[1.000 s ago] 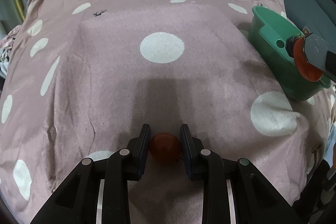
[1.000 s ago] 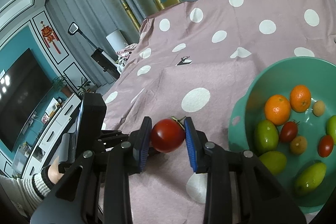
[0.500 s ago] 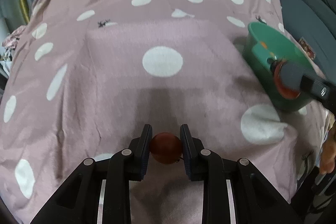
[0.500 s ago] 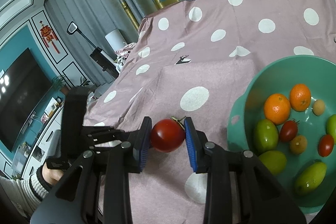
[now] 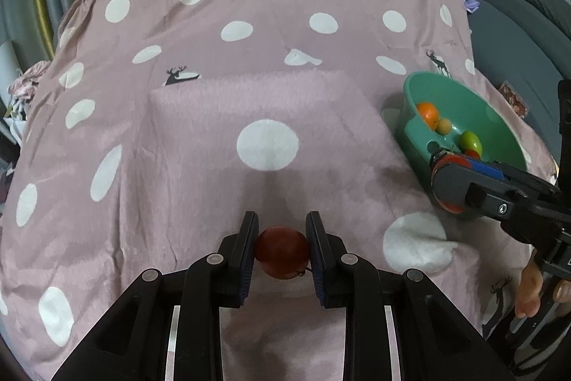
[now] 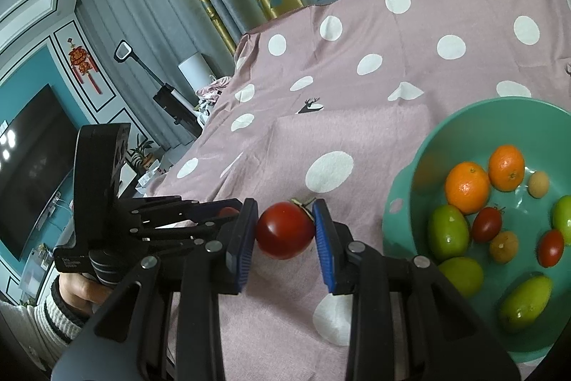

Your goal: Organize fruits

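While the right gripper (image 6: 284, 231) has kept still, the left gripper (image 5: 282, 247) has risen, so more of the spotted cloth (image 5: 249, 88) and the bowl (image 5: 499, 127) shows than a second ago. Each gripper is clamped on a red tomato: the left tomato (image 5: 282, 252) hangs above the cloth, the right tomato (image 6: 284, 230) just left of the bowl's rim. Only the right view shows the bowl's full contents: oranges (image 6: 467, 187), green fruit (image 6: 448, 231), small tomatoes (image 6: 485, 224).

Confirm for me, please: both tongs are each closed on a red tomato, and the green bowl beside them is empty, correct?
Not quite: the green bowl is not empty. The right wrist view shows oranges, green fruits and small tomatoes in it. Both left tongs and right tongs do hold red tomatoes.
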The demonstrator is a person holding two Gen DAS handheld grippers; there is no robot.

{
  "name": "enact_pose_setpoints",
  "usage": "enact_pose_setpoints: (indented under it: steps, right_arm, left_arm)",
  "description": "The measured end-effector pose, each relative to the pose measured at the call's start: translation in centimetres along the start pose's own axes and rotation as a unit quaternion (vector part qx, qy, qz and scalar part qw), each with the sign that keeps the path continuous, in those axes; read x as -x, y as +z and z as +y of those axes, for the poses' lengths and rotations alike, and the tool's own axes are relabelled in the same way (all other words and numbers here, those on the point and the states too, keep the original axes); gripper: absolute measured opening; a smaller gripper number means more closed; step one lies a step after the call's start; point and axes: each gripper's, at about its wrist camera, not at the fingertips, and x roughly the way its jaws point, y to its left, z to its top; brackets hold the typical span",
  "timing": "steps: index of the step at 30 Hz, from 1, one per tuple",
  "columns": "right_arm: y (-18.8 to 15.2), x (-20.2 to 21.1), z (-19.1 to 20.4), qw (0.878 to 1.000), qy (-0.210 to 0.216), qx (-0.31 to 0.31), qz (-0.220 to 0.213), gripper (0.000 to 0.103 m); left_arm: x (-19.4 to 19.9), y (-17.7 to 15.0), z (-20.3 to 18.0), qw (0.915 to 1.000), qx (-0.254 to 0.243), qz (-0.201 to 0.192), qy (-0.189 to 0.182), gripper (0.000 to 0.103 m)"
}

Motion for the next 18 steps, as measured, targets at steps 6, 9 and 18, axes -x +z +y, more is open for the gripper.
enact_pose_setpoints:
  steps: [6,9,18]
  right_arm:
    - [0.2,0.9,-0.2,1.0,-0.002,-0.003,-0.011,0.032]
    - [0.4,1.3,-0.3,1.0,-0.008,-0.004,-0.017,0.032]
    - [0.9,3.1,-1.5,0.998,-0.032,-0.015,-0.044,0.032]
  left_arm:
    - [0.5,0.6,-0.7,0.9999,-0.006,-0.011,-0.001,0.027]
    - [0.6,0.9,-1.0,0.9999,-0.008,-0.013,-0.004,0.027]
    - [1.1,2.3,-2.8,0.9991,-0.028,-0.028,-0.012,0.027]
